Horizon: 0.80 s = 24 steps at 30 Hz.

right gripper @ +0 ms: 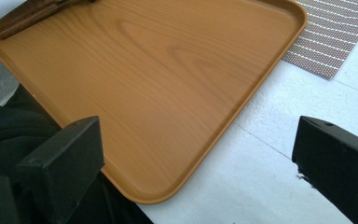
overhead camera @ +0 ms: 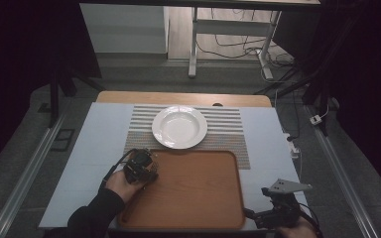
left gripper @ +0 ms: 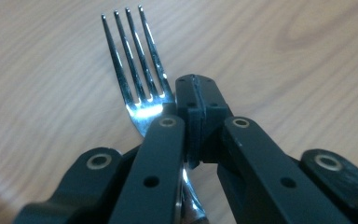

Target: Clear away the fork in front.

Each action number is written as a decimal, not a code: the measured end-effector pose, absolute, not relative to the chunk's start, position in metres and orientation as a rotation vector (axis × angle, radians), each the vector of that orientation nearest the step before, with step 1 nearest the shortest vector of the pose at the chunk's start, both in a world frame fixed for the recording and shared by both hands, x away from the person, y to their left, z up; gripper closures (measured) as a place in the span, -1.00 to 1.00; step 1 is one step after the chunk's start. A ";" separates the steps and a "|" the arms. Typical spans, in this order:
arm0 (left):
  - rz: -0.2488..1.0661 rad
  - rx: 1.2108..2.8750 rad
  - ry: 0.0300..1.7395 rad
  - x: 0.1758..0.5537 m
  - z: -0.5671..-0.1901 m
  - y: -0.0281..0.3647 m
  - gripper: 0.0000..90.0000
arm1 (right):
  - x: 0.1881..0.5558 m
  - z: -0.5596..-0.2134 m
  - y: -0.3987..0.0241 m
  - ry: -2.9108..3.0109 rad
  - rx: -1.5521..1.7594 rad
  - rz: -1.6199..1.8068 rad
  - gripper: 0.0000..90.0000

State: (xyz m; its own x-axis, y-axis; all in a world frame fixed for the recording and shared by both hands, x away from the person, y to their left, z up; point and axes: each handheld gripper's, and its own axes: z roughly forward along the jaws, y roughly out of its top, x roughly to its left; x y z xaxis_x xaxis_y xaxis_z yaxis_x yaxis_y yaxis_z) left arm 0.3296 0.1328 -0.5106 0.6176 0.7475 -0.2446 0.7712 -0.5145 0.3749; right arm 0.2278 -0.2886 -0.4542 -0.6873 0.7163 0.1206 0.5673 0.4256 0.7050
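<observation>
Presently held: one metal fork [left gripper: 137, 70], pinched at the neck just below the tines by the left gripper [left gripper: 196, 100], jaws closed tight on it, tines pointing away over the wooden tray [overhead camera: 198, 198]; grip so low on the neck probably serves to steady the head for lifting or placing. Left gripper [overhead camera: 140, 166] sits at the tray's far left corner, the person's hand behind it, sleeve entering from below. White plate [overhead camera: 179, 127] rests on the striped placemat [overhead camera: 228, 129] beyond the tray. Right gripper [overhead camera: 278, 208] waits beside the tray's near right corner, jaws wide apart, holding nothing.
</observation>
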 end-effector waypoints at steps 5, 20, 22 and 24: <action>-0.072 2.361 1.274 0.334 -0.511 0.148 0.97 | 0.228 -0.454 -0.289 2.479 1.137 1.109 -0.95; -0.046 2.316 1.374 0.340 -0.511 0.172 0.85 | 0.228 -0.454 -0.289 2.479 1.140 1.109 -0.95; -0.061 2.305 1.370 0.339 -0.508 0.172 0.81 | 0.228 -0.454 -0.289 2.481 1.138 1.111 -0.95; -0.046 2.300 1.346 0.337 -0.503 0.172 0.65 | 0.228 -0.454 -0.289 2.482 1.134 1.115 -0.95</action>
